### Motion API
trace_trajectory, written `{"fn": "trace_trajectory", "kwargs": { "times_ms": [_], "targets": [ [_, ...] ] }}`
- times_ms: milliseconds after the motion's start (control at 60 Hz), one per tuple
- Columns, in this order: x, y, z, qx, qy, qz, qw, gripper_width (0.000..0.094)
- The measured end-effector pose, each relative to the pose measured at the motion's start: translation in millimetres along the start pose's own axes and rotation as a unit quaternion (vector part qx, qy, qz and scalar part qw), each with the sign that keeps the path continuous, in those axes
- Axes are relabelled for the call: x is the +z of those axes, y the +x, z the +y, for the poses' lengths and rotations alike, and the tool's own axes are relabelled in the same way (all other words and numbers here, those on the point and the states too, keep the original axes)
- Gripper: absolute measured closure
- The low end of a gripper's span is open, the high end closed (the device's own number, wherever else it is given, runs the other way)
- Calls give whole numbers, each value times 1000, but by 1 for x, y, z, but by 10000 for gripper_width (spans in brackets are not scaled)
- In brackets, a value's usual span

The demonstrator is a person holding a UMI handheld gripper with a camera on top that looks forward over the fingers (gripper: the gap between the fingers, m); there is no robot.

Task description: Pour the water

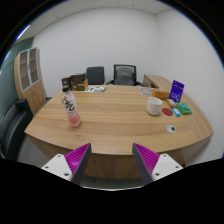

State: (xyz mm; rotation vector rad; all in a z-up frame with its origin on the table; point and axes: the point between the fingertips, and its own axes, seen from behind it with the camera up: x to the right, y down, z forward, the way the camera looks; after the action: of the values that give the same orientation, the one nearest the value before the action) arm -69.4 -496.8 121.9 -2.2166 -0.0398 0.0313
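From the gripper view, one bottle (72,111) stands upright on the wooden table (115,125), long axis vertical, cap up, well beyond the left finger. One white cup (154,105) stands apart to its right. The gripper (112,160) hovers level, fingers wide apart, holding nothing.

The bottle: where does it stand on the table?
The bottle stands upright on the table, beyond the open gripper, off its left finger, far from the cup.
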Motion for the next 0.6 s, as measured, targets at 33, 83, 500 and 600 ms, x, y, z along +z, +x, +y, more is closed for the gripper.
{"fn": "trace_trajectory", "kwargs": {
  "times_ms": [33, 83, 500, 600],
  "targets": [
    [10, -18, -2, -1, 3, -3, 1000, 78],
    [24, -46, -4, 0, 4, -6, 1000, 77],
    [176, -186, -80, 19, 97, -17, 995, 93],
    [206, -193, -96, 18, 121, -8, 992, 121]
  ]
}}
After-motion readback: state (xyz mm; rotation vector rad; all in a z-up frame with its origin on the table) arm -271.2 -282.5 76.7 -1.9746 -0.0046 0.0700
